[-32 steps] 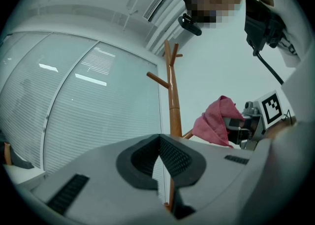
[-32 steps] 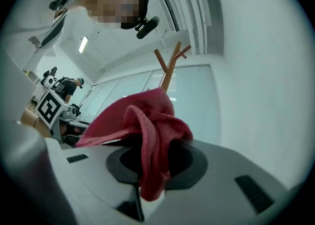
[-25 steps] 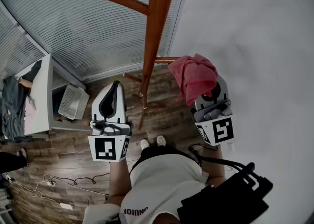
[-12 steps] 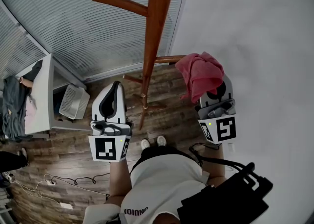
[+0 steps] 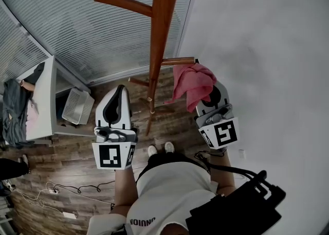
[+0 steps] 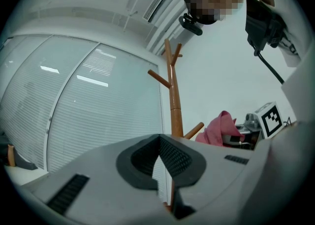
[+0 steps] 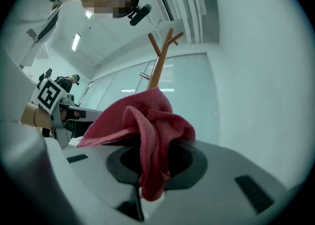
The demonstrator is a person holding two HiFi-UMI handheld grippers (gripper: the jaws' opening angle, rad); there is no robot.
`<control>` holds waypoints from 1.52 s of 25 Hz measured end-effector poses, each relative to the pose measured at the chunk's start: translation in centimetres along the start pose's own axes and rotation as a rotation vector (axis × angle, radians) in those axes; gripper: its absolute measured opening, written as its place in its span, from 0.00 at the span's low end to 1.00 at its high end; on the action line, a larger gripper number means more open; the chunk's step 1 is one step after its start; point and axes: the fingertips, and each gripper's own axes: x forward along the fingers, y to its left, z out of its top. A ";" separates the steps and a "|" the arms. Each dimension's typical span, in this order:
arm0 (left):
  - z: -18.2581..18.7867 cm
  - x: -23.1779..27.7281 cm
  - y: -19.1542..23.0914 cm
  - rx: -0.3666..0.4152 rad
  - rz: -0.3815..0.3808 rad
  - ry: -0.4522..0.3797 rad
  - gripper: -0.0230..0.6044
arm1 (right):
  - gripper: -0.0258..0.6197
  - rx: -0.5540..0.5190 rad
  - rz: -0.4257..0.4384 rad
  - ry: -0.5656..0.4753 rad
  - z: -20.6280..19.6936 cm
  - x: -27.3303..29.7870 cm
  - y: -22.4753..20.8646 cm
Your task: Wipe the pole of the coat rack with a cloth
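Note:
The brown wooden coat rack pole (image 5: 159, 38) rises in the middle of the head view, with a peg (image 5: 123, 3) to the upper left and a lower peg (image 5: 177, 61) to the right. My right gripper (image 5: 206, 96) is shut on a pink cloth (image 5: 191, 84), which hangs against the lower peg just right of the pole. In the right gripper view the cloth (image 7: 147, 125) bunches over the jaws of that gripper (image 7: 147, 162), with the pole (image 7: 158, 69) behind. My left gripper (image 5: 121, 90) is shut and empty, left of the pole (image 6: 174, 101).
A white desk (image 5: 46, 100) and a white basket (image 5: 77, 106) stand at the left. Window blinds (image 5: 77, 23) run behind the rack and a white wall (image 5: 257, 49) fills the right. Cables (image 5: 51, 193) lie on the wooden floor.
My right gripper has carried the pink cloth left, from clear of the rack to the lower peg beside the pole. The left gripper has stayed still.

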 end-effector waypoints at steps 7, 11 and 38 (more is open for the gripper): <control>-0.2 -0.3 0.9 0.010 0.019 0.010 0.06 | 0.17 0.031 0.105 0.040 -2.3 1.9 3.2; 0.3 -0.6 1.3 0.015 0.025 0.002 0.06 | 0.17 0.068 0.162 -0.031 -1.2 3.2 5.5; 0.7 -0.8 2.3 0.013 0.054 -0.014 0.06 | 0.17 0.024 0.480 0.061 -2.4 3.5 10.4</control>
